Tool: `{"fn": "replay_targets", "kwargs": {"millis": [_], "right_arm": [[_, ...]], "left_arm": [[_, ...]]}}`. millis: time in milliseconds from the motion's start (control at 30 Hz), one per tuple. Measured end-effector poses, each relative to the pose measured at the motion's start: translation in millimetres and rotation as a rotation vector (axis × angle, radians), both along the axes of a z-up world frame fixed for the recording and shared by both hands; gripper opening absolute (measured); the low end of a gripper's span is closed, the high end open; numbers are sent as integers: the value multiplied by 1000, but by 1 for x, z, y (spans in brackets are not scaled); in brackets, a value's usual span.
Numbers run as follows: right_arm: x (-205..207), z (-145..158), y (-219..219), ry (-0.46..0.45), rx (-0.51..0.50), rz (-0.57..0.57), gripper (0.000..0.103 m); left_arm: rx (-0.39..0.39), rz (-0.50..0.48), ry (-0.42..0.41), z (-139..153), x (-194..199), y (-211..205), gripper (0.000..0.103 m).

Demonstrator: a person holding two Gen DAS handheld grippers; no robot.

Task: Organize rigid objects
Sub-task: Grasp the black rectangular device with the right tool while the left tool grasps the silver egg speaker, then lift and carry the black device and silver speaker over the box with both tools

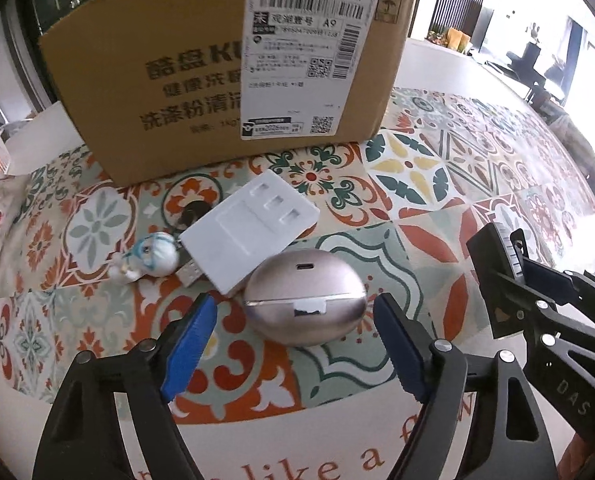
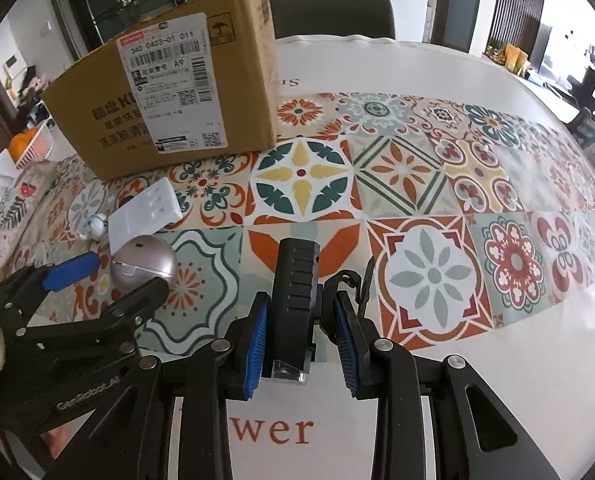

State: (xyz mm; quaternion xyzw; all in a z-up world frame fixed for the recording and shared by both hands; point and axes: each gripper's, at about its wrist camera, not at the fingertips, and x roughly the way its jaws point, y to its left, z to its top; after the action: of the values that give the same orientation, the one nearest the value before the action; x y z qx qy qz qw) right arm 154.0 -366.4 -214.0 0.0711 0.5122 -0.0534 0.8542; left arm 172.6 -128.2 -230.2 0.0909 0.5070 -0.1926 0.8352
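Note:
A silver-pink egg-shaped case (image 1: 305, 298) lies on the tiled tablecloth (image 1: 417, 184). My left gripper (image 1: 295, 308) straddles it, open, with a gap between each blue pad and the case. In the right wrist view the case (image 2: 143, 266) sits at the left beside one of the left gripper's blue pads (image 2: 71, 270). My right gripper (image 2: 300, 300) is shut on a black ribbed device (image 2: 295, 292) with a clear end, held above the cloth. That black device (image 1: 493, 280) also shows at the right edge of the left wrist view.
A white plastic block with three slots (image 1: 249, 228) touches the case's far side. A small blue-and-white figurine (image 1: 149, 258) and a metal USB plug (image 1: 189, 272) lie left of it. A tall cardboard box (image 1: 225, 80) stands behind. A dark chair (image 2: 329, 12) is beyond the table.

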Motion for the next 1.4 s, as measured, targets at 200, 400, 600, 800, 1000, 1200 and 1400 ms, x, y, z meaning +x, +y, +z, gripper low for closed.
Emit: {"fn": "replay_targets", "kwargs": {"millis": [200, 400, 600, 800, 1000, 1200, 1400], "right_arm": [[3, -3, -3, 6, 6, -8, 32], [6, -4, 0, 5, 13, 4, 32], [5, -3, 4, 1, 15, 13, 32], [2, 5, 7, -14, 16, 20, 32], [-1, 16, 11, -37, 11, 32, 32], [-3, 30, 16, -66, 9, 45, 32], [-4, 49, 23, -111, 12, 62, 32]], "left_arm": [[3, -7, 5, -6, 7, -9, 70], [-26, -8, 18, -10, 10, -13, 65], [-46, -3, 19, -3, 3, 2, 65], [-64, 3, 0, 11, -4, 16, 65], [-74, 9, -34, 25, -10, 29, 65], [-79, 12, -71, 51, -15, 29, 65], [-83, 25, -131, 80, -18, 38, 65]]}}
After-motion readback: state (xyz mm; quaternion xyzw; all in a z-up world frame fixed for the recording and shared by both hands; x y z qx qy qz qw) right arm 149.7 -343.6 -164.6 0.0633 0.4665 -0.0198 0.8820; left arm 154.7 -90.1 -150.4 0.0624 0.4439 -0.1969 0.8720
